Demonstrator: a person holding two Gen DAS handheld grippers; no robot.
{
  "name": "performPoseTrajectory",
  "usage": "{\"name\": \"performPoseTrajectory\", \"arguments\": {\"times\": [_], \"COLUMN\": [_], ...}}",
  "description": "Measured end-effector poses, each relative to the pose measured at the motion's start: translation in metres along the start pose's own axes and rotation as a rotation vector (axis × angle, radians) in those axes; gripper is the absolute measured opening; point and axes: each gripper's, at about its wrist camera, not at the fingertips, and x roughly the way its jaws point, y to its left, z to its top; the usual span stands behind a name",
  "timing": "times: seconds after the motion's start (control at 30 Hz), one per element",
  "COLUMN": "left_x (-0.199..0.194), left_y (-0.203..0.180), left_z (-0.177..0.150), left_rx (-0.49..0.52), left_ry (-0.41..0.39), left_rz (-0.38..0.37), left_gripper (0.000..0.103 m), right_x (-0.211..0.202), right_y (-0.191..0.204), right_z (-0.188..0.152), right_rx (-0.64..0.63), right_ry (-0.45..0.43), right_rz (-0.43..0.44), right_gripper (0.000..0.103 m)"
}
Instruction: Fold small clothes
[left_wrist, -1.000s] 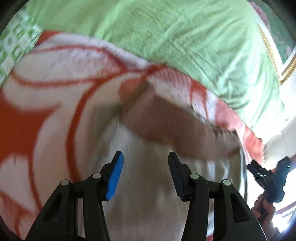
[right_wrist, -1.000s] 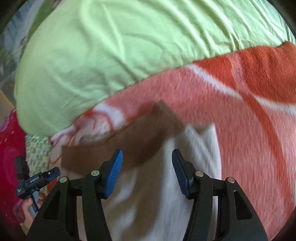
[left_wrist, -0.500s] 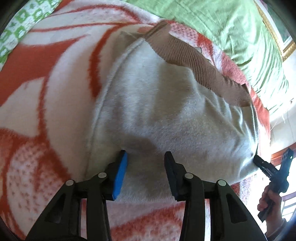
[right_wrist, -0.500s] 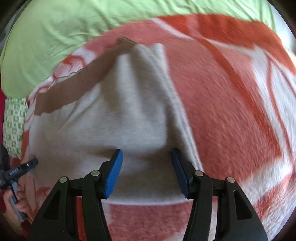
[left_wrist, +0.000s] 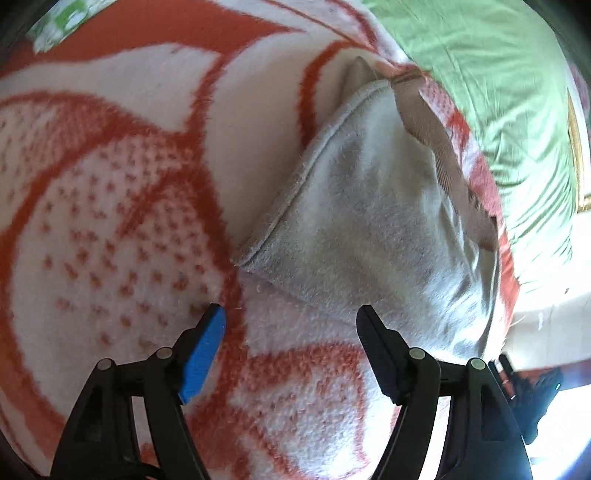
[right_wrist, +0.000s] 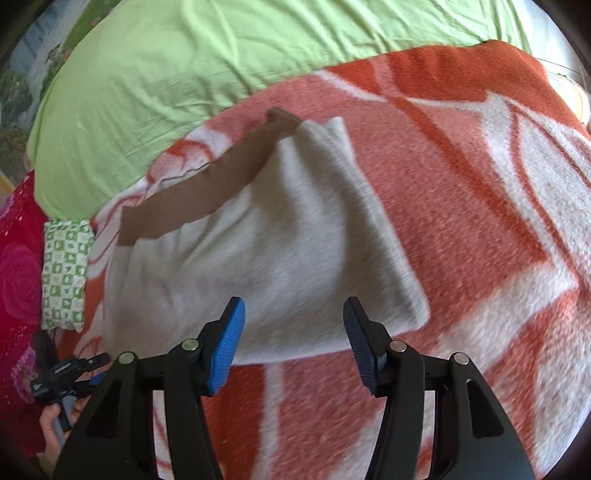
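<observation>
We see the grey garment (right_wrist: 280, 254) with its brown waistband (right_wrist: 207, 184) lying flat on the orange-and-white blanket (right_wrist: 461, 221), below the green sheet (right_wrist: 184, 66). Our left gripper (left_wrist: 291, 325) and right gripper (right_wrist: 293, 314) both hover spread wide, holding nothing, at its near edge.

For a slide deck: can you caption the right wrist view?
Open right gripper above the near edge of a grey garment with brown waistband, on an orange-and-white blanket.

text: none legible | hand-held gripper (right_wrist: 70, 369) label: too small
</observation>
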Motion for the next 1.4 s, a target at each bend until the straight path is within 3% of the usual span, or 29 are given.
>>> {"name": "performPoseTrajectory", "arguments": {"times": [0.23,0.4,0.47,0.53,0.6,0.77,0.9,1.13,1.27,1.33,1.4], "left_x": [0.008,0.025,0.027,0.030,0.028,0.003,-0.012,0.022,0.069,0.084,0.087], "left_y": [-0.001,-0.004,-0.008,-0.012,-0.016,-0.066,-0.126,-0.201,-0.216,-0.216,-0.214], "left_z": [0.009,0.018,0.021,0.026,0.030,0.031,0.021,-0.015,-0.038,-0.042,-0.042], "left_rx": [-0.100,-0.181,-0.176,-0.158,-0.151,0.007,0.163,0.381,0.433,0.422,0.414], "left_ry": [-0.009,-0.058,-0.076,-0.075,-0.079,-0.159,-0.173,-0.063,0.044,0.077,0.081], "left_rz": [-0.065,-0.057,-0.038,-0.061,-0.076,-0.083,-0.200,-0.295,-0.272,-0.261,-0.263], "left_gripper": [0.074,0.068,0.053,0.011,0.011,0.009,0.009,0.008,0.008,0.008,0.008], "right_x": [0.000,0.006,0.007,0.007,0.007,0.008,0.009,0.016,0.039,0.061,0.084], "right_y": [0.018,0.019,0.020,0.021,0.020,0.016,0.009,0.004,0.010,0.017,0.025], "right_z": [-0.012,-0.020,-0.022,-0.023,-0.023,-0.023,-0.014,0.033,0.068,0.084,0.094], "right_rx": [-0.030,-0.011,-0.018,-0.023,-0.024,-0.009,0.015,0.068,0.077,0.071,0.072], "right_ry": [0.031,0.061,0.068,0.069,0.069,0.070,0.070,0.057,0.090,0.134,0.183], "right_rz": [0.051,0.067,0.067,0.073,0.078,0.083,0.109,0.212,0.322,0.382,0.426], "right_gripper": [0.057,0.057,0.057,0.057,0.057,0.057,0.057,0.057,0.057,0.063,0.075]}}
